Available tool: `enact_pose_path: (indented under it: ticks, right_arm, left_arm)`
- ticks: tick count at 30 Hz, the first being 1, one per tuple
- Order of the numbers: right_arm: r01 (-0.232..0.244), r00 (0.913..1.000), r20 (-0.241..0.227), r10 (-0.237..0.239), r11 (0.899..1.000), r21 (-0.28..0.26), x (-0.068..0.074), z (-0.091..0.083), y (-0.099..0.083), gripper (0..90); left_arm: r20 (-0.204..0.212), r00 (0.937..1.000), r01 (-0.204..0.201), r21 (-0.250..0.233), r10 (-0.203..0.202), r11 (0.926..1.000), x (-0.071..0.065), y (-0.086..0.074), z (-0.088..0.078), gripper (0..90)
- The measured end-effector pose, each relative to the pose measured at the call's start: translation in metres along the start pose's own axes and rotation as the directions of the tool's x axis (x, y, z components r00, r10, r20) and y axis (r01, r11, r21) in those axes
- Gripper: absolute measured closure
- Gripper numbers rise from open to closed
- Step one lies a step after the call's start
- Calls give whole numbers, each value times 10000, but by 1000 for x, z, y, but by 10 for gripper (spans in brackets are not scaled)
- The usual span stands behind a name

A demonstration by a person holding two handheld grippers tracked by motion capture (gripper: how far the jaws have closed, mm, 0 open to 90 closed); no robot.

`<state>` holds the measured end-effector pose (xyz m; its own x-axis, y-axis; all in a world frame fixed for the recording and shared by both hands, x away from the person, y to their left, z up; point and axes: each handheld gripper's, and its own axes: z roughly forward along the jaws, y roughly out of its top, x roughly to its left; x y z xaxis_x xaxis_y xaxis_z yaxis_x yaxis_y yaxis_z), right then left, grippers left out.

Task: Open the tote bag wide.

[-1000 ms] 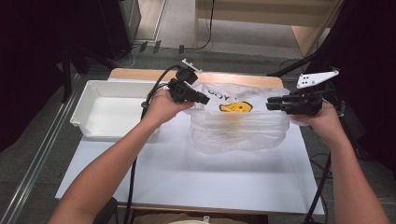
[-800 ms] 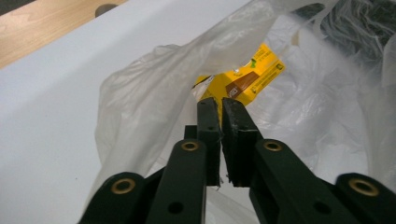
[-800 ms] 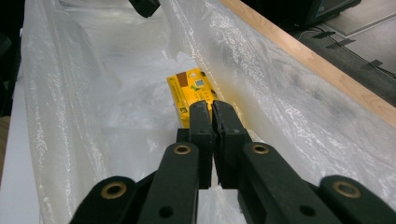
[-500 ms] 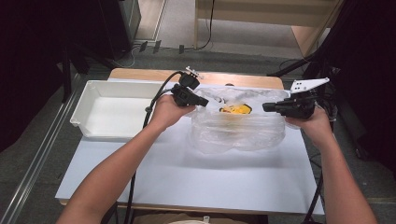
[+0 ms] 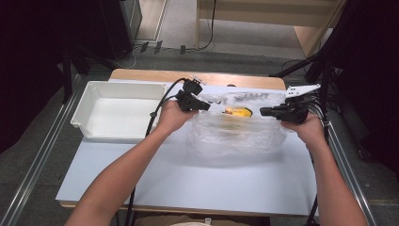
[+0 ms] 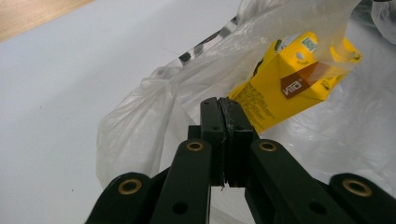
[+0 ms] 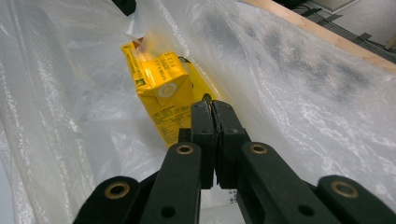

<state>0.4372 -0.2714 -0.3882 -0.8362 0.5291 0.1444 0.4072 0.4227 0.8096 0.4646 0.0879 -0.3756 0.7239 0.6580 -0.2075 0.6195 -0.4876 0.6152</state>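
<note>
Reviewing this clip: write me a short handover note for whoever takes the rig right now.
Left gripper: jaws shut, at the left edge of the clear plastic bag; whether film is pinched, I cannot tell.
Right gripper: jaws shut, at the bag's right edge; same doubt.
Yellow drink carton: inside the bag, near its far side, on the white table.
White tray: at the table's left.
Done: carton is in the bag.
Left: probably closing or moving the bag.

White table [image 5: 188,183] fills mid-frame: white tray [image 5: 89,126] sitting at its upper left, clear plastic bag [image 5: 235,136] resting right of centre.
</note>
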Motion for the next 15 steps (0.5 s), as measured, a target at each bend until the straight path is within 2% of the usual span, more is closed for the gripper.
enact_pose_path:
  ticks: [5,8,10,15]
  right_arm:
    - [-221,9997,113,221,9998,-25,-4,7,-5,895]
    - [-225,9996,191,224,9997,54,-5,13,-8,895]
    - [-272,9994,199,270,9996,101,-6,16,-10,886]
    - [-373,9989,290,370,9992,106,-7,23,-14,890]
  left_arm:
    - [-103,9998,177,-82,-178,9998,6,-4,8,899]
    - [-17,9998,197,-168,-197,9997,9,-6,12,899]
    - [100,9997,238,-290,-235,9993,11,-7,14,899]
    - [4,9986,526,-615,-527,9967,13,-12,20,900]
